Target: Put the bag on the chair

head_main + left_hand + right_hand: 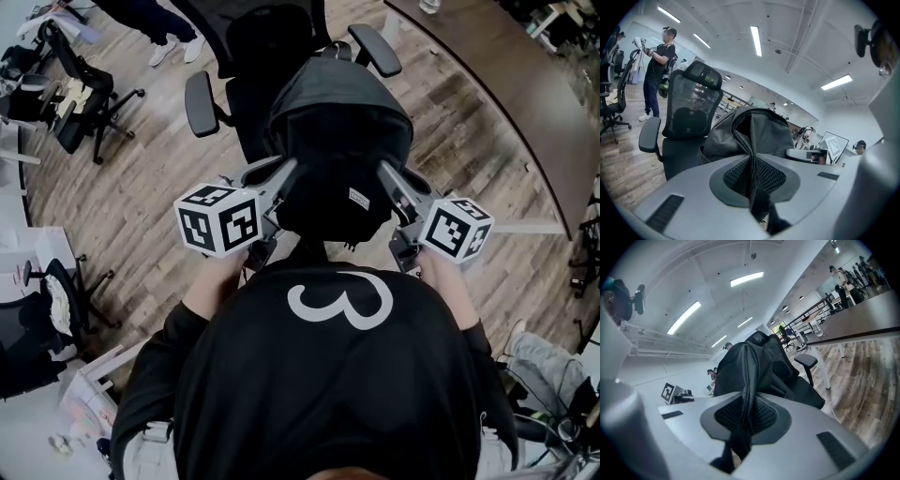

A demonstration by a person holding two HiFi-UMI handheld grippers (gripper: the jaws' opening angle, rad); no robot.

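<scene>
At frame centre, a black backpack [342, 122] is clamped between left gripper [284, 172] and right gripper [385, 172], an office chair [200, 103] just behind.

Floor [469, 159] is pale wood-look planks. Parked on it, dead center, is a black office chair [272, 42] with padded armrests. The black bag [337, 141] sits over its seat, though I can't tell if it's actually touching. Another black swivel chair [80, 112] stands off to the left, and a long curved dark table [511, 80] runs along the upper right. Someone's white sneakers [164, 53] are at the top edge.
</scene>
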